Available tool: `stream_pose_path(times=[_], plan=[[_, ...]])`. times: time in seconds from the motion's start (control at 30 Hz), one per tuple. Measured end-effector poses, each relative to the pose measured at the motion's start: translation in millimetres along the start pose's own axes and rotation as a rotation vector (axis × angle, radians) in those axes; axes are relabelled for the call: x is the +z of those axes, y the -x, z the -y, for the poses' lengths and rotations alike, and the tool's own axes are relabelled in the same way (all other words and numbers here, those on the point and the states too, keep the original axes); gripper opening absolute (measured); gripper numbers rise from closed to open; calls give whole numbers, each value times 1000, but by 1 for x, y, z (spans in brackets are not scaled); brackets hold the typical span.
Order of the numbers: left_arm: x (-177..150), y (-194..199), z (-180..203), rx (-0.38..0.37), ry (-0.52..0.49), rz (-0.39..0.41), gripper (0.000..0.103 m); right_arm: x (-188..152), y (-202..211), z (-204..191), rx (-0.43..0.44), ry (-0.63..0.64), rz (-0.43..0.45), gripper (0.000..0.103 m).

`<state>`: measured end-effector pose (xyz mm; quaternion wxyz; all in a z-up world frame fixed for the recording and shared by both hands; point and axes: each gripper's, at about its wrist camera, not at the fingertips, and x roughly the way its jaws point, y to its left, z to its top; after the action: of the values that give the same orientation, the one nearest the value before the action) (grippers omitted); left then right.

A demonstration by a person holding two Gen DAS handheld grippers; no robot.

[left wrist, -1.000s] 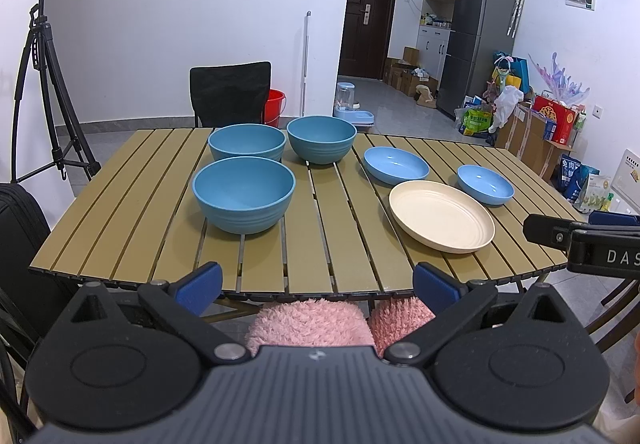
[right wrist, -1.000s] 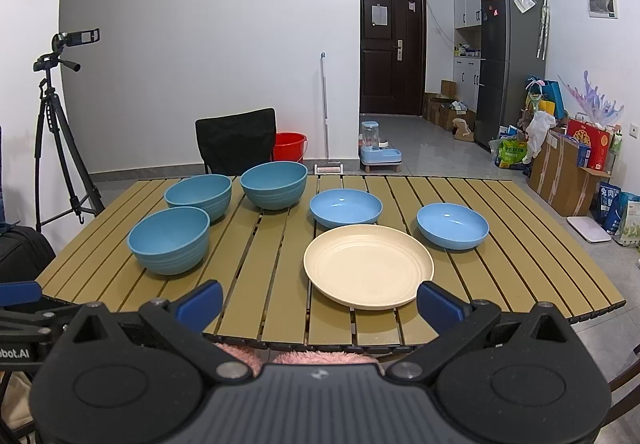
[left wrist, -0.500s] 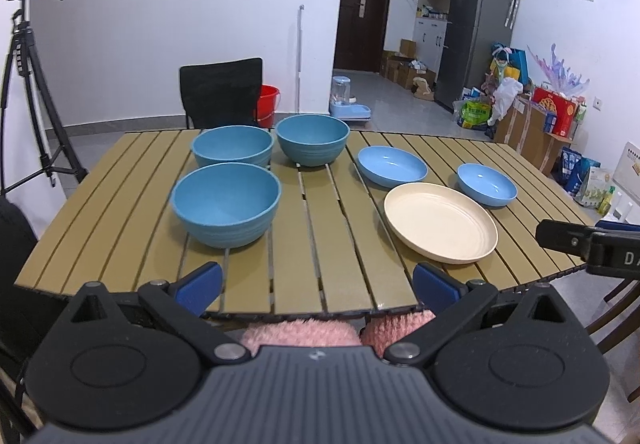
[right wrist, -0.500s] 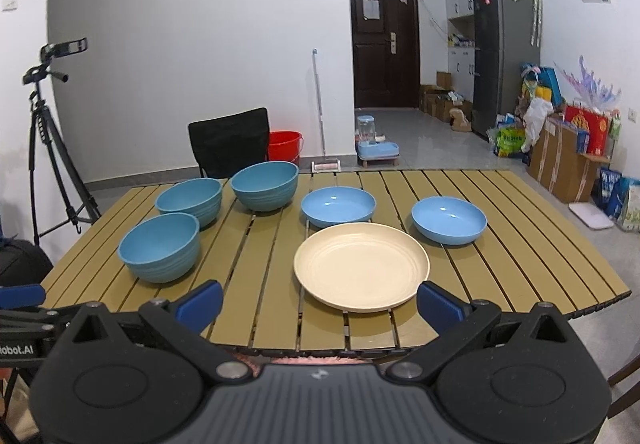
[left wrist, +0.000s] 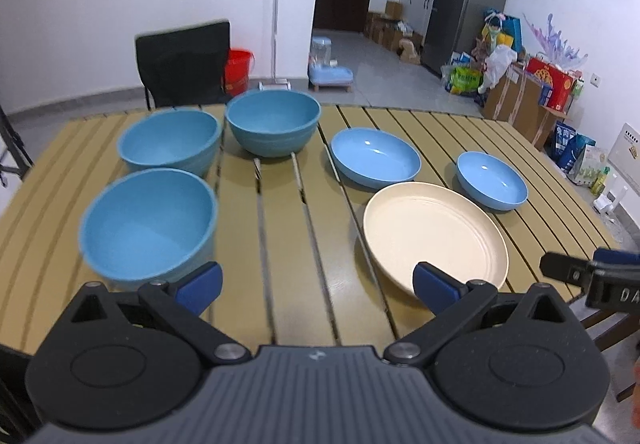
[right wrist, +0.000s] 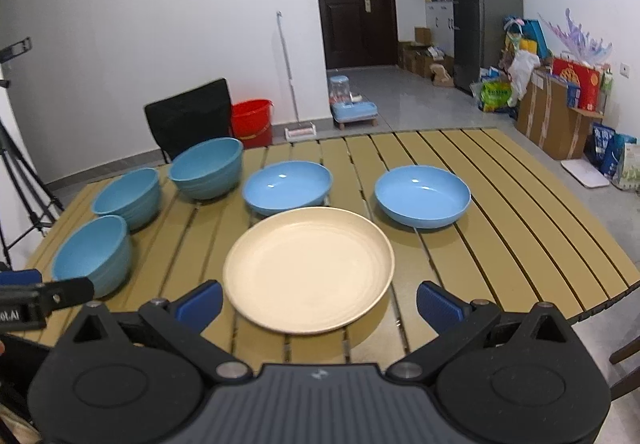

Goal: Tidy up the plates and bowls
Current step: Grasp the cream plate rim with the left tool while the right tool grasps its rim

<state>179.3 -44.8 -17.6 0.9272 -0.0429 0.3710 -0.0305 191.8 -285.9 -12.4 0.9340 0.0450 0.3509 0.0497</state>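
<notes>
On the slatted table [right wrist: 500, 212], a cream plate [right wrist: 308, 268] is lying near the front edge, three deep blue bowls [left wrist: 148, 222] are clustering at the left, and two shallow blue dishes [right wrist: 422, 194] are sitting just behind the plate. Above the near edge, the left gripper [left wrist: 318, 282] and the right gripper [right wrist: 318, 302] are both hovering with jaws spread wide, gripping nothing.

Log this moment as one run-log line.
stage: approach | left tongs: open, empty, above near table edge | right tongs: open, empty, facing cream plate | dishes: unstacked
</notes>
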Motion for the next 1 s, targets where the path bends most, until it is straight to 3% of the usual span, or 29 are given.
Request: stream_pose_path(times=[0.3, 0.47, 0.53, 0.6, 0.77, 0.87, 0.93, 1.0], plan=[[32, -86, 17, -2, 9, -169, 103, 15, -71, 44, -52, -98, -116, 103], [42, -126, 25, 5, 21, -252, 97, 20, -109, 67, -28, -156, -175, 94], [45, -141, 30, 3, 28, -291, 84, 22, -122, 73, -18, -162, -194, 90], [47, -156, 32, -14, 35, -339, 71, 24, -133, 76, -10, -164, -207, 80], [48, -178, 36, -6, 40, -391, 57, 22, -157, 84, 17, -184, -249, 64], [50, -188, 37, -3, 60, -413, 36, 22, -167, 86, 44, -198, -271, 52], [50, -196, 37, -33, 80, -437, 16, 21, -171, 88, 63, -207, -280, 44], [49, -200, 38, -77, 109, -458, 13, 20, -175, 90, 84, -220, -289, 30]])
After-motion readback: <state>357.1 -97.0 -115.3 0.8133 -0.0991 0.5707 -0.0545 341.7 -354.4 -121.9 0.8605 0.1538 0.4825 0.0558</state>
